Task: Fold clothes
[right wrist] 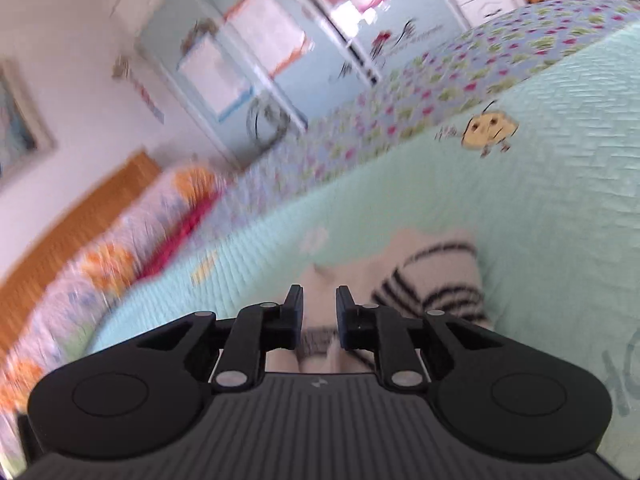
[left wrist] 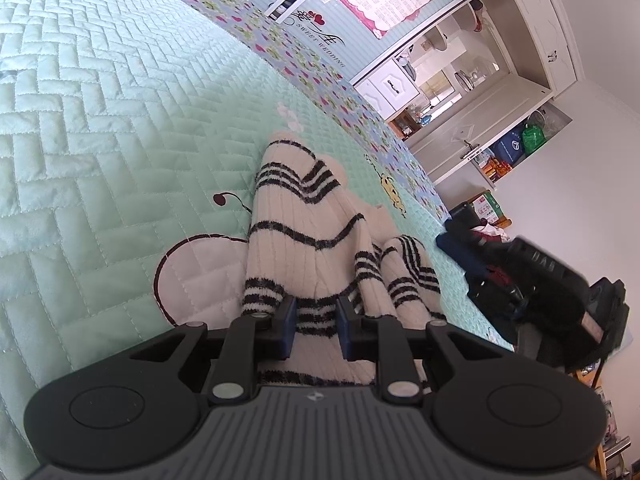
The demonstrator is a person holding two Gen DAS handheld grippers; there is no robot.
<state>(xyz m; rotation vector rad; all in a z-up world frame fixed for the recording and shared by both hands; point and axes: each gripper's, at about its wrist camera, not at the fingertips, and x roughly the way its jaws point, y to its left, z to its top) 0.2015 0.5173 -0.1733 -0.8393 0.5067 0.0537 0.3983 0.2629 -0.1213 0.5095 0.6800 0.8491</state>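
Near the bed's (left wrist: 100, 128) right edge: striped sweater (left wrist: 308, 236), part-folded. Left tool (left wrist: 316, 316) clamps its hem; right tool (right wrist: 318, 316) released. Advice: regrip sleeve squarely.

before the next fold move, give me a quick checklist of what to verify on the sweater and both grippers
1. Striped sweater lies on the green quilt: ok.
2. Left gripper has sweater fabric between its jaws: ok; firm pinch: cannot tell.
3. Right gripper has a hold on the fabric: not ok, a gap shows beside its pads, though cloth lies between them.
4. Sweater flat enough to fold: not ok, it is bunched with a sleeve rolled over.
5. Right wrist view sharp: not ok, blurred.
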